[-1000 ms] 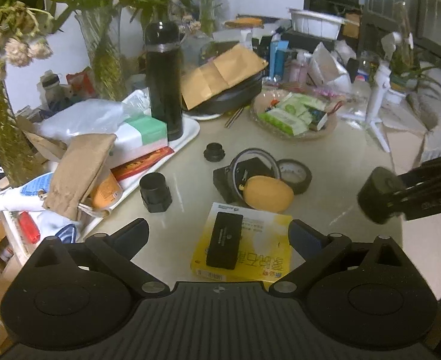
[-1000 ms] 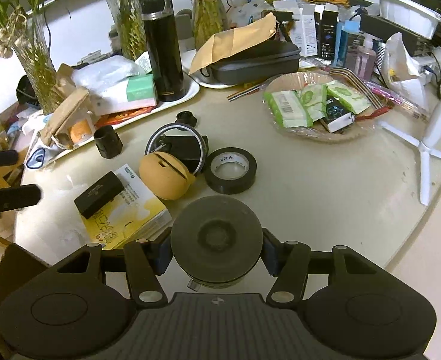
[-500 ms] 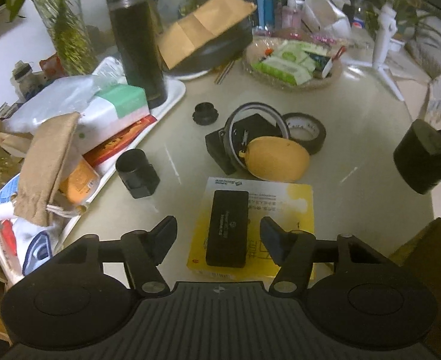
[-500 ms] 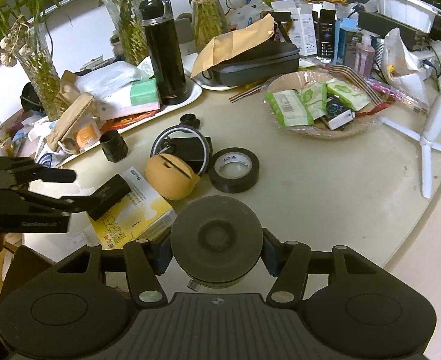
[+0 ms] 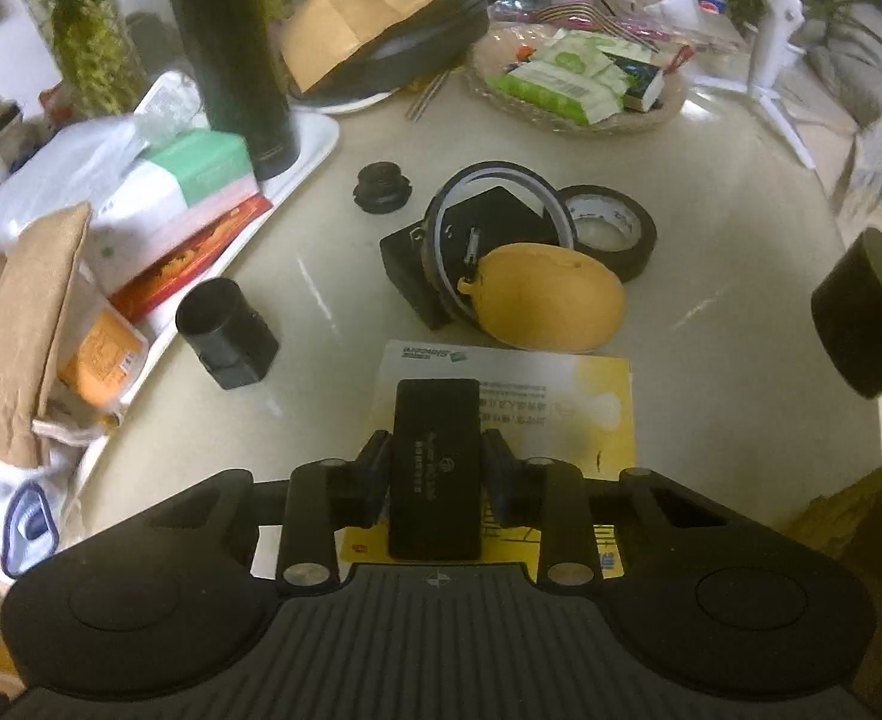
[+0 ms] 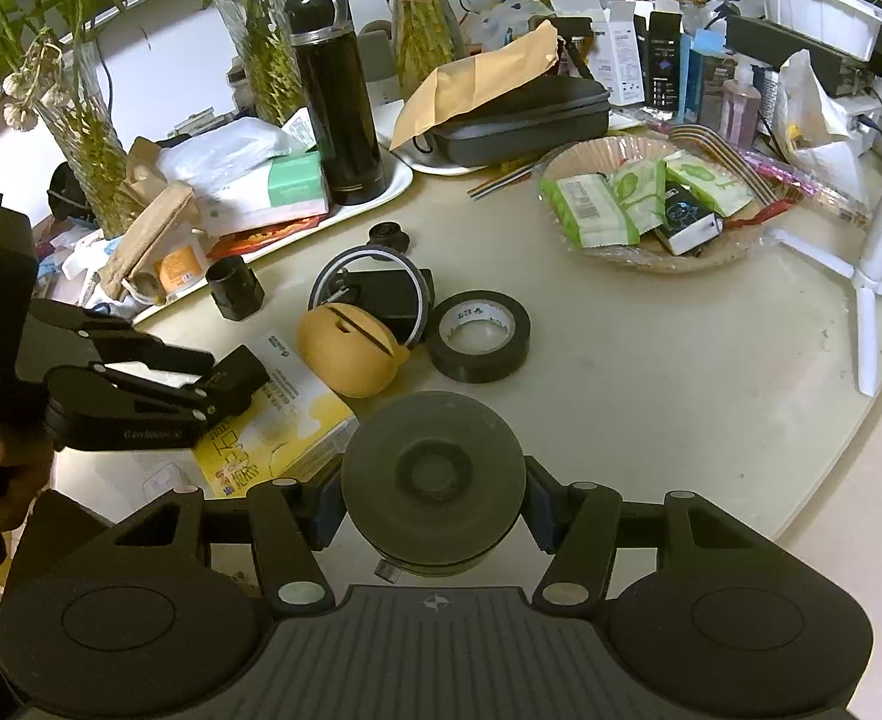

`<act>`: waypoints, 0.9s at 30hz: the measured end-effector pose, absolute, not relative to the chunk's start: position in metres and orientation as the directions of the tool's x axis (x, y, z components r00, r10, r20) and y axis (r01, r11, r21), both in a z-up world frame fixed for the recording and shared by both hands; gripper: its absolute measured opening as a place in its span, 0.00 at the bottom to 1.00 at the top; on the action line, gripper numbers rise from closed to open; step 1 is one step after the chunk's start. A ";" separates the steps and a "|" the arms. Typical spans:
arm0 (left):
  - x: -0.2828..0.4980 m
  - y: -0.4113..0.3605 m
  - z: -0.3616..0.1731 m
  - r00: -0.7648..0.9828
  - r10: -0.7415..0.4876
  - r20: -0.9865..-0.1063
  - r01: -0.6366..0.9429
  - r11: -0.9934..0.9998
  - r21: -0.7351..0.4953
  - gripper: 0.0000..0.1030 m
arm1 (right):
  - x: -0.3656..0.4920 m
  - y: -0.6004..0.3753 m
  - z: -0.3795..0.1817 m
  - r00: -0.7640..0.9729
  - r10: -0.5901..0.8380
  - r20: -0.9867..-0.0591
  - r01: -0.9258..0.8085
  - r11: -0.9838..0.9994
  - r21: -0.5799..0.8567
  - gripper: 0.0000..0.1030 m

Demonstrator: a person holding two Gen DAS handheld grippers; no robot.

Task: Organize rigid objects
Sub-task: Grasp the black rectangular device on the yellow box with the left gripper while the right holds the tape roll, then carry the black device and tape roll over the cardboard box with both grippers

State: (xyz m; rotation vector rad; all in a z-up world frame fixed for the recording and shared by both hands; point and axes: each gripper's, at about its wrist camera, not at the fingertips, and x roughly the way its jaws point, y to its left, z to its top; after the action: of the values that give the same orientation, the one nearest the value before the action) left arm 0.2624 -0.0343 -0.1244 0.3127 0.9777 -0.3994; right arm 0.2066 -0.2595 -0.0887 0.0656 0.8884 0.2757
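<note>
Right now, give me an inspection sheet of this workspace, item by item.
Surface: pale round table, crowded at the back.
Job's things: flat black box on the yellow booklet; round black puck.
Clutter: tape roll, tan pouch, black flask on a white tray, basket of packets.
Grippers: left gripper shut on the box; right gripper shut on the puck.
Cables: nothing seen.
Surroundings: glass vases with plants, white tripod.

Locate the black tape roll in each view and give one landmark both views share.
Left wrist: tape roll sits right of centre, upper half, behind the orange pouch.
Right wrist: tape roll sits at centre, right of the pouch.
Shared landmark: black flask on the white tray.
</note>
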 end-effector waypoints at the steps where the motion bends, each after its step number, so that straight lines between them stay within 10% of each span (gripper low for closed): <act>1: 0.262 -0.035 -0.124 0.497 -0.183 -0.848 0.462 0.883 0.080 0.31 | 0.206 -0.260 -0.089 0.598 0.263 -0.757 -0.210 0.963 0.168 0.60; 27: 0.211 -0.022 -0.070 0.548 -0.271 -0.791 0.405 0.914 -0.032 0.30 | 0.195 -0.262 -0.079 0.616 0.315 -0.723 -0.220 0.949 0.226 0.60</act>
State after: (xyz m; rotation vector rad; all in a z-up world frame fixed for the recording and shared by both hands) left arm 0.2109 -0.0224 -0.0700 0.1611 0.9067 -0.4027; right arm 0.1949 -0.2620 -0.0788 0.1187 0.8542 0.3089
